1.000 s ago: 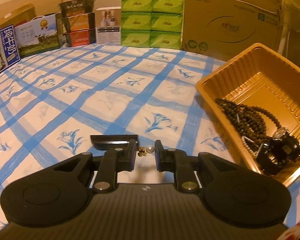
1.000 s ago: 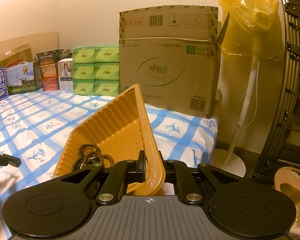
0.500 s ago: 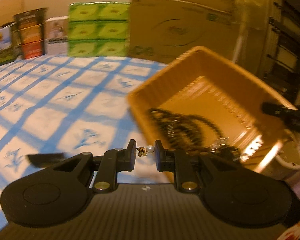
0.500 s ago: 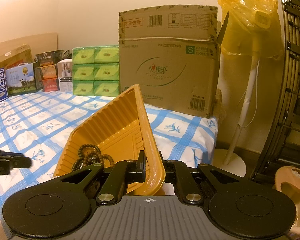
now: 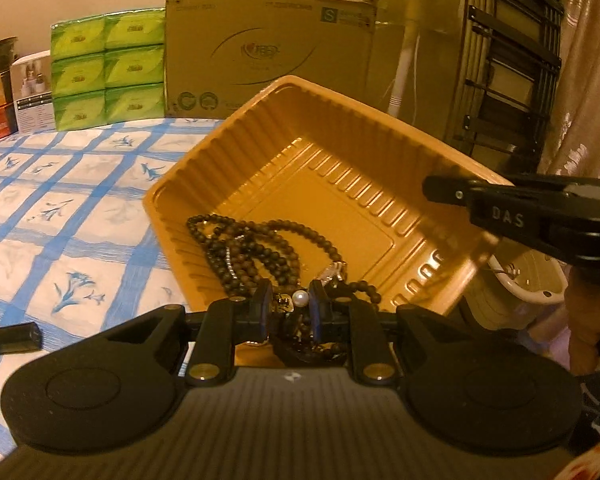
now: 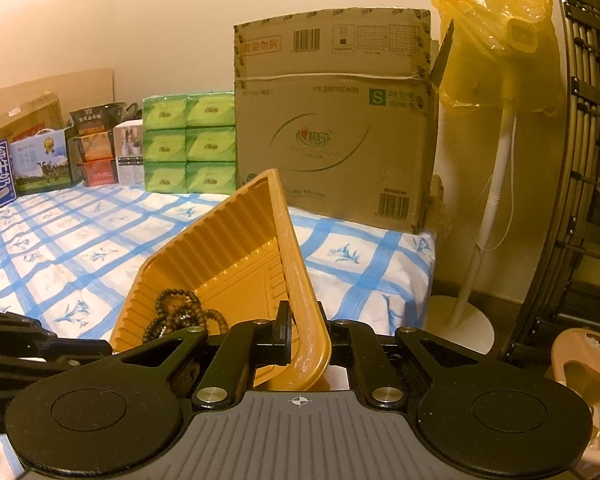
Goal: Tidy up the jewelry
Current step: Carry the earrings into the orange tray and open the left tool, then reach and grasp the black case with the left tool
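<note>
My left gripper (image 5: 290, 306) is shut on a small pearl earring (image 5: 300, 298) with a gold fitting and holds it over the near end of the orange plastic tray (image 5: 332, 128). Dark bead necklaces (image 5: 256, 248) and a dark watch lie in the tray below it. My right gripper (image 6: 304, 338) is shut on the tray's rim (image 6: 300, 280) and holds the tray tilted; it shows as a black arm in the left wrist view (image 5: 532, 216). The left gripper's arm shows in the right wrist view (image 6: 32, 348).
A blue-checked cloth (image 5: 60, 208) covers the table. A small black piece (image 5: 10, 338) lies on it at the left. Green tissue packs (image 5: 108, 68), a large cardboard box (image 5: 268, 40) and cartons line the back. A fan stand (image 6: 496, 208) and rack stand right.
My left gripper has swung right with the earring, from above the cloth to above the tray's near end. My right gripper has kept its hold on the tray rim.
</note>
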{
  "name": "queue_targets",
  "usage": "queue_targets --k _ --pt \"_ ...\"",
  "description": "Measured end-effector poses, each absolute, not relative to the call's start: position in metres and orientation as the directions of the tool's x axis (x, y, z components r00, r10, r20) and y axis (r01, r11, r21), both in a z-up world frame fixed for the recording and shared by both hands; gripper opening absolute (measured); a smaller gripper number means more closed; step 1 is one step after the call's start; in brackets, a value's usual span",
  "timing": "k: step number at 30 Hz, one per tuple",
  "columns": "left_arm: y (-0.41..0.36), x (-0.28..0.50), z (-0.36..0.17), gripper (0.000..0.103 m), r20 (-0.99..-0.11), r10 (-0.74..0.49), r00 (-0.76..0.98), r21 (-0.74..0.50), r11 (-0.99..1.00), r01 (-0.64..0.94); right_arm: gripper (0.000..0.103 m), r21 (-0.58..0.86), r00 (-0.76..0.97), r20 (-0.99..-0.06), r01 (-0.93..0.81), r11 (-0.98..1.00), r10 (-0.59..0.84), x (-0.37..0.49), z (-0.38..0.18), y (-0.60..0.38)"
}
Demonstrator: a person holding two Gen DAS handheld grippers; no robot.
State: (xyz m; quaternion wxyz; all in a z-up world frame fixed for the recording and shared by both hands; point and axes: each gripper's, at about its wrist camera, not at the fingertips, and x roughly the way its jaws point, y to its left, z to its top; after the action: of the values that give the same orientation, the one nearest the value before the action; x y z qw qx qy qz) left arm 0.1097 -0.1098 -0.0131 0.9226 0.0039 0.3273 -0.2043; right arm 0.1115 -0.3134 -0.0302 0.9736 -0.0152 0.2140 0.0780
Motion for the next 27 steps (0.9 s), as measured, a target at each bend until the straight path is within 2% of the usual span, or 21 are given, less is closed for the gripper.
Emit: queue_targets --k 4,6,17,20,22,24,27 --pt "-0.115 0.11 -0.014 0.017 -0.608 -0.378 0.698 -0.114 0.912 0.395 0.009 0.005 0.896 -0.419 -0.157 0.988 0.145 0.111 -0.031 -0.314" --pt "-0.116 0.109 -0.014 0.022 -0.606 -0.384 0.697 -0.111 0.908 0.404 0.009 0.005 0.896 -0.419 -0.158 0.987 0.145 0.111 -0.03 -0.313" --pt "-0.091 0.101 -0.017 0.023 -0.606 -0.328 0.725 -0.086 0.932 0.351 0.009 0.004 0.896 -0.42 -0.156 0.988 0.143 0.111 -0.031 -0.313" --pt "-0.072 0.1 -0.021 0.031 -0.61 -0.279 0.741 -0.074 0.952 0.297 0.009 0.004 0.896 -0.419 -0.157 0.988 0.144 0.11 -0.032 -0.314" --pt "-0.055 0.1 -0.023 0.032 -0.615 -0.236 0.752 -0.064 0.966 0.251 0.009 0.005 0.896 -0.419 -0.156 0.988 0.144 0.11 -0.031 -0.314" --pt "-0.036 0.1 -0.026 0.041 -0.621 -0.184 0.762 -0.05 0.979 0.195 0.009 0.003 0.897 -0.419 -0.156 0.988 0.143 0.11 -0.032 -0.314" --pt "-0.006 0.101 -0.03 0.048 -0.625 -0.101 0.774 -0.034 0.994 0.102 0.009 0.003 0.896 -0.42 -0.155 0.988 0.142 0.11 -0.032 -0.314"
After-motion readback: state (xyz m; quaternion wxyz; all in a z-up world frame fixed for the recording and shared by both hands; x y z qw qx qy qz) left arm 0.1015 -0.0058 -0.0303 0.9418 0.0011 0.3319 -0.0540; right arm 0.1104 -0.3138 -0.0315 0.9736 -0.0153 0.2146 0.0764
